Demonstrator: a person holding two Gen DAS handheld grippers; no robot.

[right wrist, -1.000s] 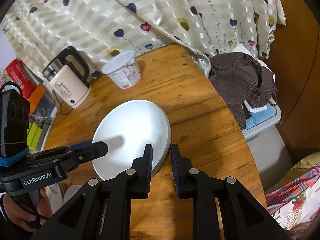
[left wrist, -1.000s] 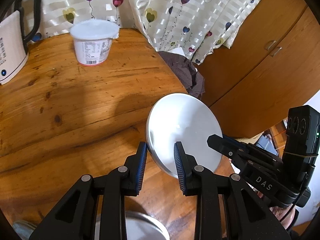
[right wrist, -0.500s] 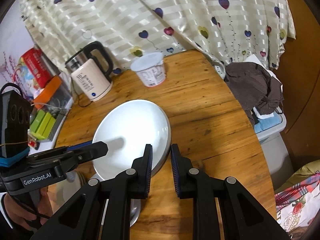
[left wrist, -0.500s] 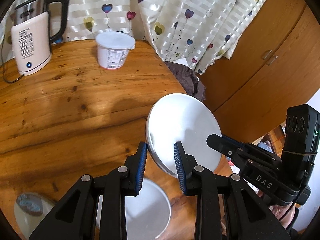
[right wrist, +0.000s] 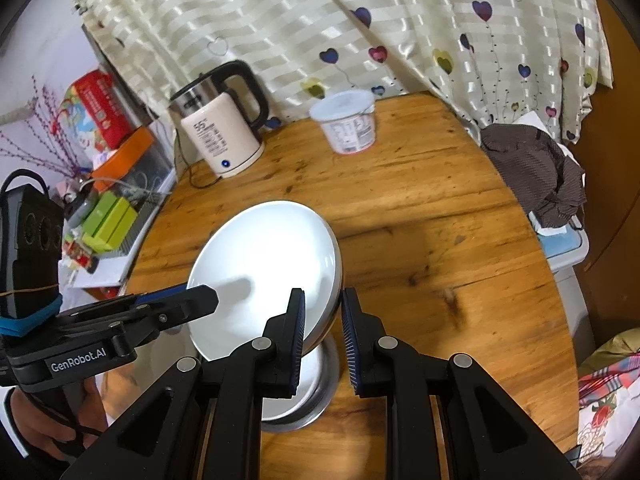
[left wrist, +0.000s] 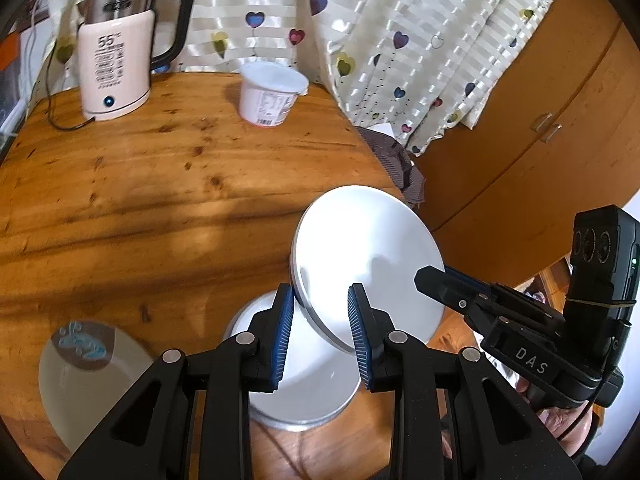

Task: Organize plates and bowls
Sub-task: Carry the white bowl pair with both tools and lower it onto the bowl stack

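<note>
Fingers (left wrist: 283, 330) of the left gripper (left wrist: 322, 334) and right gripper (right wrist: 322, 338) both pinch the tilted round white plate (left wrist: 368, 256) mid-frame, above another white dish (left wrist: 304, 384) on the round wooden surface (left wrist: 140, 200).

We see a round wooden desk (right wrist: 420, 216), knotted and glossy with patches of light. Behind it hangs a cream striped curtain (right wrist: 360, 20) printed with hearts. A kettle (right wrist: 220, 136) stands near the far edge, a white tub (right wrist: 348, 124) beside it. To the right, wooden cupboard doors (left wrist: 560, 100) with small handles. A brown cloth (right wrist: 536, 168) lies on a plastic box (right wrist: 568, 248) just off the desk's edge. On the left, a shelf (right wrist: 120, 216) holds green, orange and red boxes against a pale wall (right wrist: 52, 48).
</note>
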